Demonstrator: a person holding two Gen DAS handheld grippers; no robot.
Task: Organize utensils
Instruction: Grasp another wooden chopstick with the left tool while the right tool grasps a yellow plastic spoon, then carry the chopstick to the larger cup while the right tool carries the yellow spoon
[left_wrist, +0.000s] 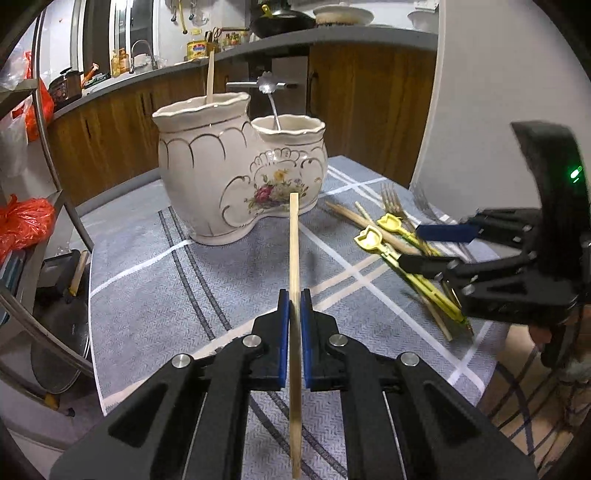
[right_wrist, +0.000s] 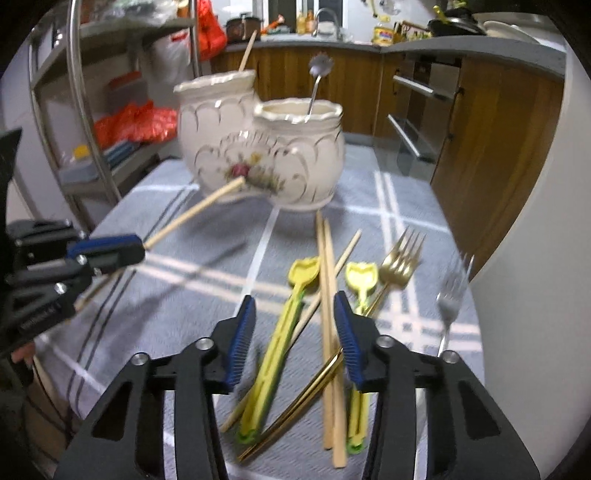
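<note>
Left hand-held gripper, black with blue pads, clamping together on a pale wooden chopstick and holding it clear of the grey checked tablecloth, tip aimed toward the cream ceramic double-pot holder with floral print. Holder standing near the far edge of the table, carrying one wooden chopstick in its taller pot and a silver flower-ended utensil in its lower pot. Right hand-held gripper hovering with jaws partly apart, not pressing on anything, over the loose pile toward the table's right edge: two yellow-green plastic spoons, several wooden chopsticks, a gold fork and a silver fork lying just beside it. Chopsticks and one gold handle lying between the pads without visible contact.
</note>
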